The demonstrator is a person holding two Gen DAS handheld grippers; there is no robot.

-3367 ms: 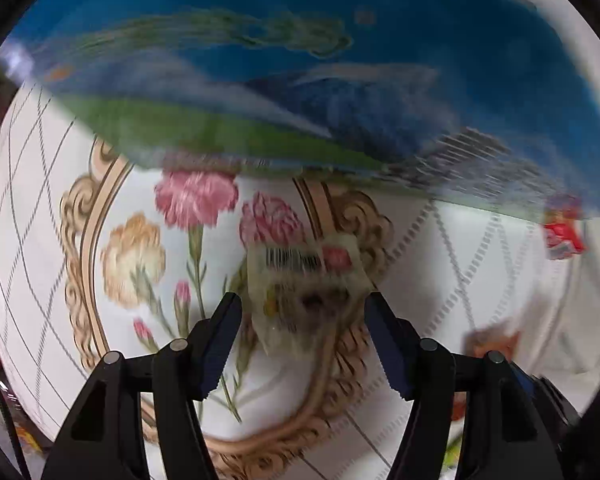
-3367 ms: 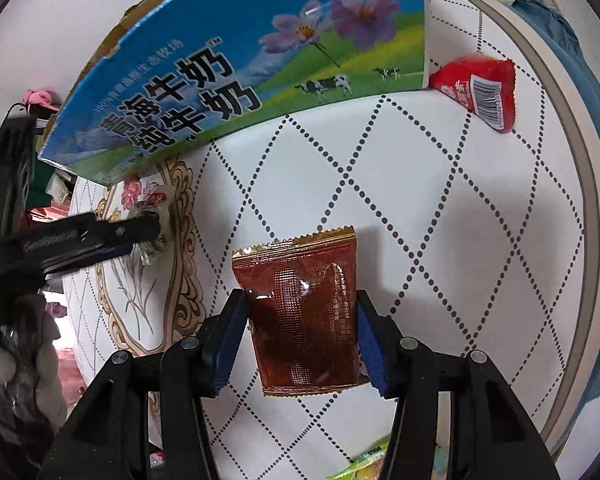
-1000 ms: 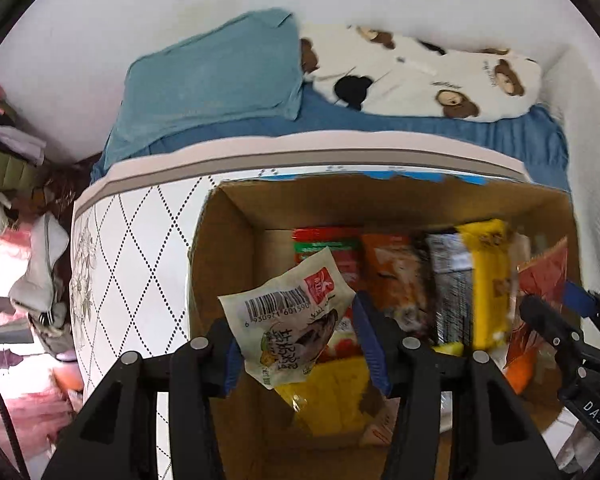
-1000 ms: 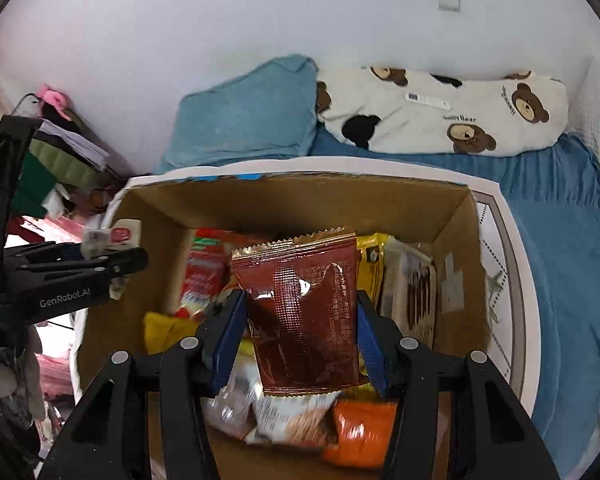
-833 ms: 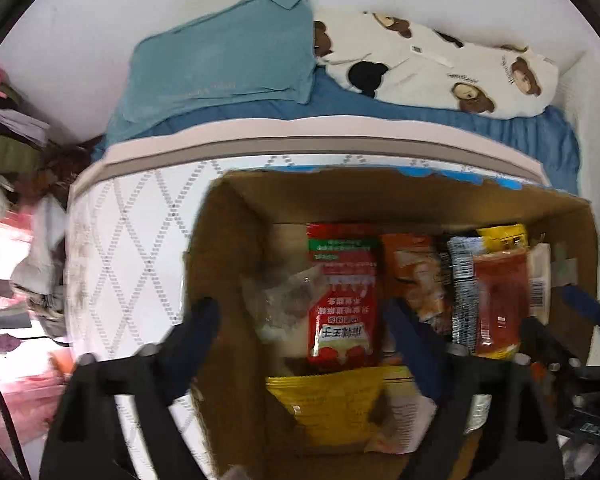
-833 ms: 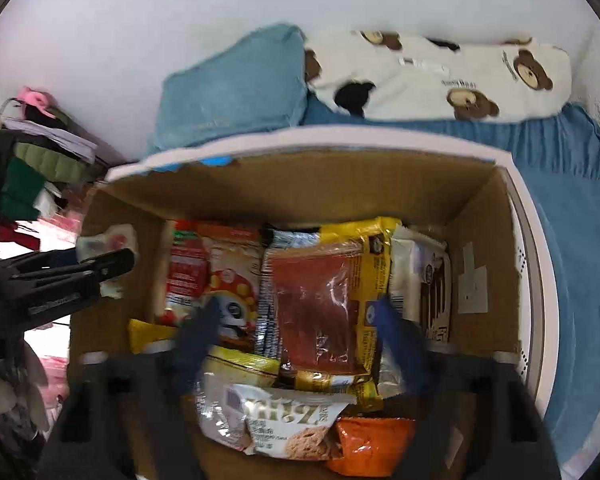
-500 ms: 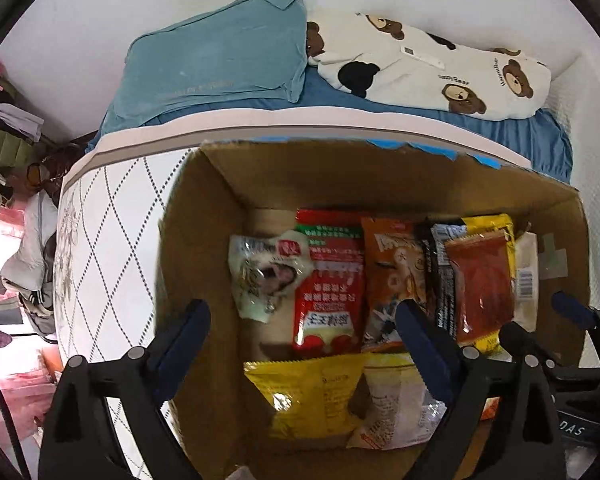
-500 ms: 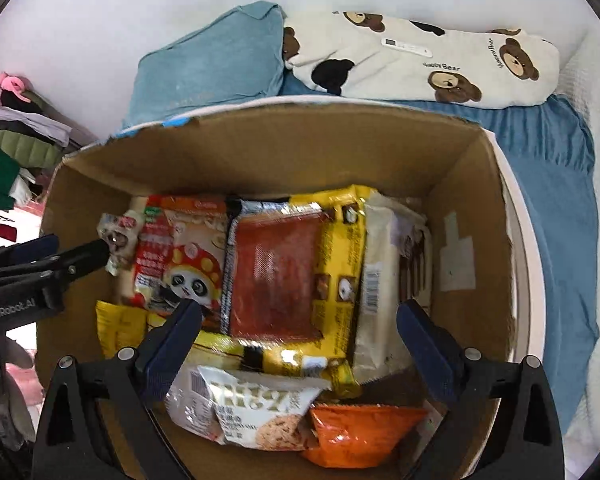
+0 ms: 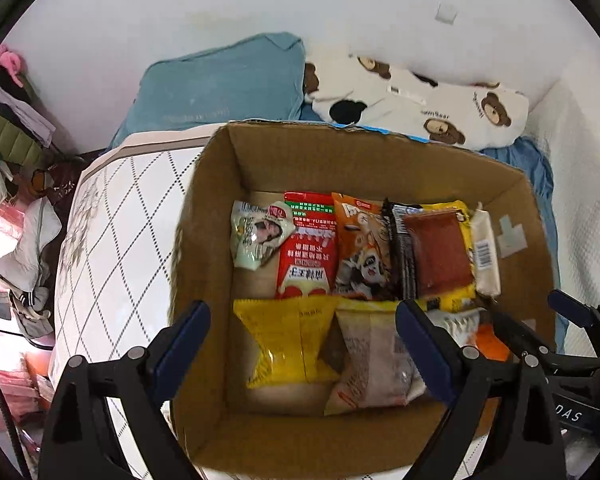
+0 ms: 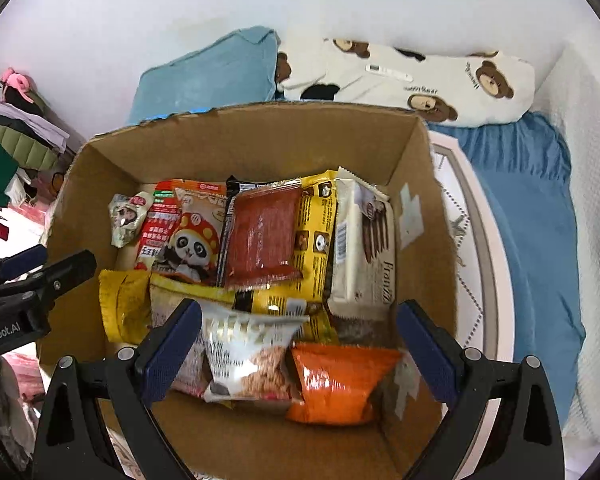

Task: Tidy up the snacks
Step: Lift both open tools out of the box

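Both packets have dropped: dark red sachet [image 10: 262,236] lies atop the snacks in the cardboard box [image 10: 244,140], pale green packet [image 9: 258,236] at its left end. Your left gripper [image 9: 302,344] and right gripper [image 10: 298,344] have just opened, empty. Light, crinkly, slippery film; pinch flat edges.

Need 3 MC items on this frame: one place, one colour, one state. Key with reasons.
1. The dark red translucent packet lies on:
A. the yellow packet
B. the bare floor of the cardboard box
C. the blue bedsheet
2. The bag nearest the right claw is:
A. green
B. orange
C. purple
3. The left claw is:
A. shut on a packet
B. open, empty
C. out of view
Key: 1 A, yellow shows around its edges. 2 B, orange foil between the fingers' view. 3 B, its jaws have just been opening; nothing between them.
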